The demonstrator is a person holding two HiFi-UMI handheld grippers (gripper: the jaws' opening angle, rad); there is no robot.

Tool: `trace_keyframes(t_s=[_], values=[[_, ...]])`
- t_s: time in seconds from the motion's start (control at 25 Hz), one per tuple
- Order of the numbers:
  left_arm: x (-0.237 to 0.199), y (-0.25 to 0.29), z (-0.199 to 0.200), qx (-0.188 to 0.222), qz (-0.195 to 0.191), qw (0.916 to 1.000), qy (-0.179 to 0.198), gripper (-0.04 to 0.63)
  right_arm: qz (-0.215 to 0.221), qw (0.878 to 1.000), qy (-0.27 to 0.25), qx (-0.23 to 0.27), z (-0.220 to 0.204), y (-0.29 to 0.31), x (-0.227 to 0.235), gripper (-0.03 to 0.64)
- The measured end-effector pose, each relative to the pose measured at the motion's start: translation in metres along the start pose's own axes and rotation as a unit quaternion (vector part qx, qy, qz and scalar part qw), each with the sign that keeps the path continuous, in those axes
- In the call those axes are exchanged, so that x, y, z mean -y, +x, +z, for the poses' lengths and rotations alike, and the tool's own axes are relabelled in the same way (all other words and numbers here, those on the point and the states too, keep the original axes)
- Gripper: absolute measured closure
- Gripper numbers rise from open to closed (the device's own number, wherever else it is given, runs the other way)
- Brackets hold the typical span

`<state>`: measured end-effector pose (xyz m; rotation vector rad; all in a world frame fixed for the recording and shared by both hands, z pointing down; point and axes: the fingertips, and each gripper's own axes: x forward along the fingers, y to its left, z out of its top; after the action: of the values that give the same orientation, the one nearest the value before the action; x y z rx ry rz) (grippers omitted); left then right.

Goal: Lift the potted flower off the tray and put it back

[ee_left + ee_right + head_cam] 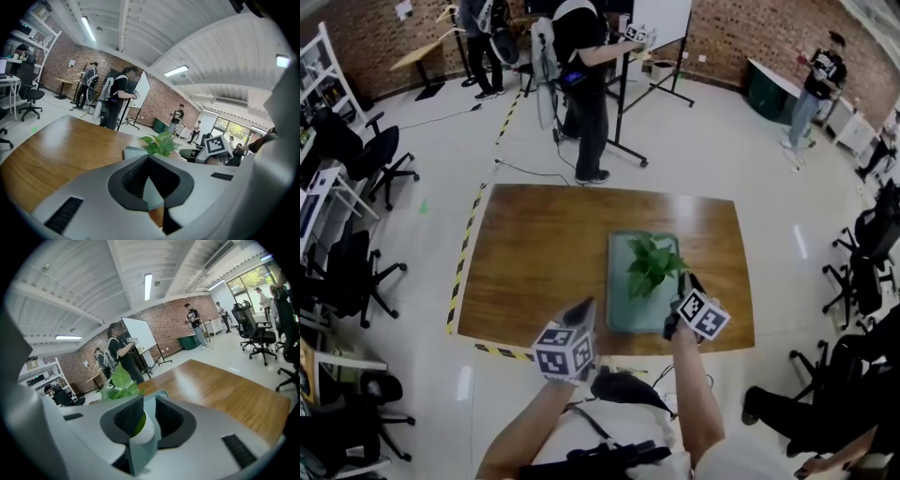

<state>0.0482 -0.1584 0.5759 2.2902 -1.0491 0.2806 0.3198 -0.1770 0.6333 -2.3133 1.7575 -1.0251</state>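
Potted flower (653, 267) stands upright on the tray (623, 314), dead ahead of your right gripper (681, 303), whose parted jaws flank its white pot (144, 428) without clamping it, while your left gripper (582, 313), likewise parted and empty, hangs farther off.

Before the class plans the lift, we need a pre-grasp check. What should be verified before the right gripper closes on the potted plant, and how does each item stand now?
1. Right gripper jaws apart: ok.
2. White pot between those jaws: ok; it sits nearer one pad.
3. Pads already touching the pot: cannot tell.
4. Potted plant standing on the tray: ok.
5. Left gripper out of the way: ok; open, empty, near the table edge.
6. Leaves clear of the pads: cannot tell; they rise just above one pad.
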Motion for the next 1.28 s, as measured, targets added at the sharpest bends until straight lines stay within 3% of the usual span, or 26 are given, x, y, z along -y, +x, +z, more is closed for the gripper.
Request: trace_keyframes(t_s=[0.2, 0.44, 0.68, 0.92, 1.28], values=[[0.006, -0.025, -0.005, 0.012, -0.004, 0.9999, 0.000, 0.600, 0.074, 0.996, -0.032, 0.031, 0.023, -0.052, -0.044, 0.588], [0.011, -0.066, -0.016, 0.029, 0.000, 0.9996, -0.007, 0.600, 0.126, 0.988, -0.086, 0.018, -0.009, -0.105, -0.087, 0.615], [0.022, -0.090, -0.032, 0.038, -0.009, 0.9991, -0.019, 0.600, 0.125, 0.978, -0.169, -0.014, -0.067, -0.152, -0.112, 0.617], [0.037, -0.106, -0.044, 0.039, -0.017, 0.9990, -0.011, 0.600, 0.133, 0.976, -0.161, -0.067, -0.118, -0.177, -0.112, 0.618], [0.043, -0.113, -0.047, 0.039, -0.023, 0.9990, -0.001, 0.600, 0.127, 0.979, -0.149, -0.063, -0.124, -0.185, -0.108, 0.618]])
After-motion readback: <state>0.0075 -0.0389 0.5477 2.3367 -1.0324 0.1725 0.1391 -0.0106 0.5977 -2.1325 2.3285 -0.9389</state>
